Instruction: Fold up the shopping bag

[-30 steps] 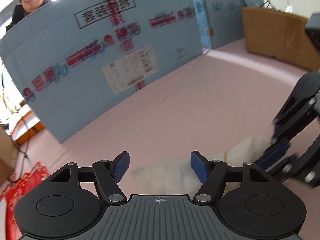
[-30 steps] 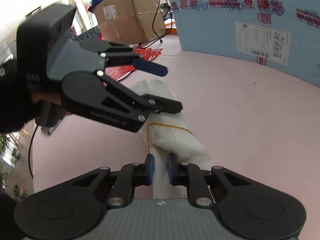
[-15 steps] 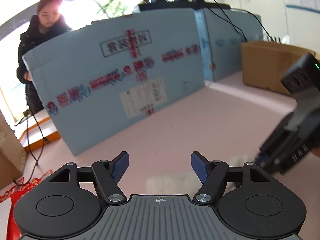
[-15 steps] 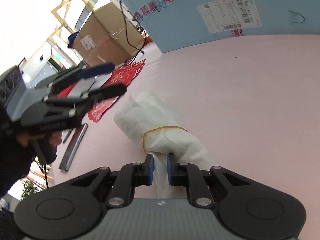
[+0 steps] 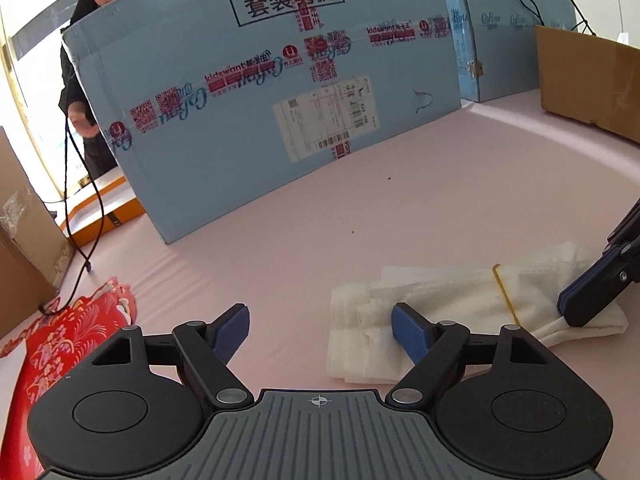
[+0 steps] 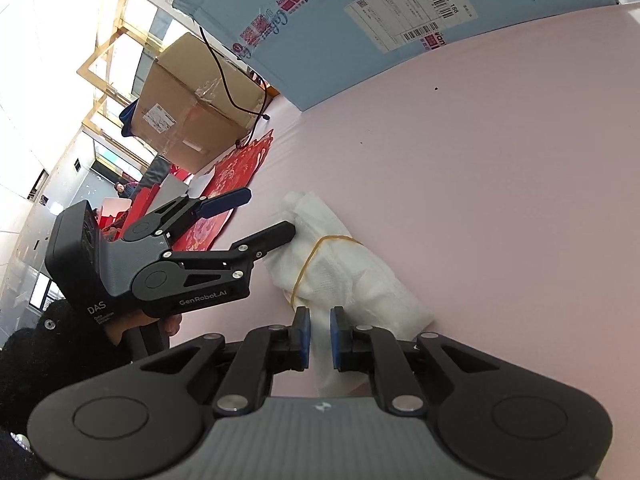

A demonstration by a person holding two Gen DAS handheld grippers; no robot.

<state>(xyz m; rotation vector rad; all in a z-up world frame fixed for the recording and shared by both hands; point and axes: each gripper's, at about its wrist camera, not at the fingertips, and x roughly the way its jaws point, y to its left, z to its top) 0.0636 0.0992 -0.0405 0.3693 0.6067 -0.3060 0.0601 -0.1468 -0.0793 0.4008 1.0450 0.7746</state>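
A white shopping bag (image 5: 440, 292), folded into a long bundle with a yellow rubber band (image 5: 505, 296) round it, lies on the pink table (image 5: 440, 200). My right gripper (image 6: 319, 320) is shut on the bag's (image 6: 348, 268) near end, white fabric pinched between its blue pads. In the left wrist view the right gripper (image 5: 576, 308) comes in from the right edge. My left gripper (image 5: 320, 316) is open and its jaws are opening, with nothing between them. In the right wrist view the left gripper (image 6: 267, 214) has its lower finger against the bag's far end.
A large blue cardboard box (image 5: 280, 100) stands across the back, with a person (image 5: 92, 40) behind it. A brown box (image 5: 592, 80) sits back right and another (image 5: 20, 240) at the left edge. A red paper cut-out (image 5: 68, 344) lies left of the bag, near a black cable (image 5: 86, 200).
The left gripper drew away from the bag, then came back to its far end with wider jaws. The right gripper rolled and kept its grip on the bag.
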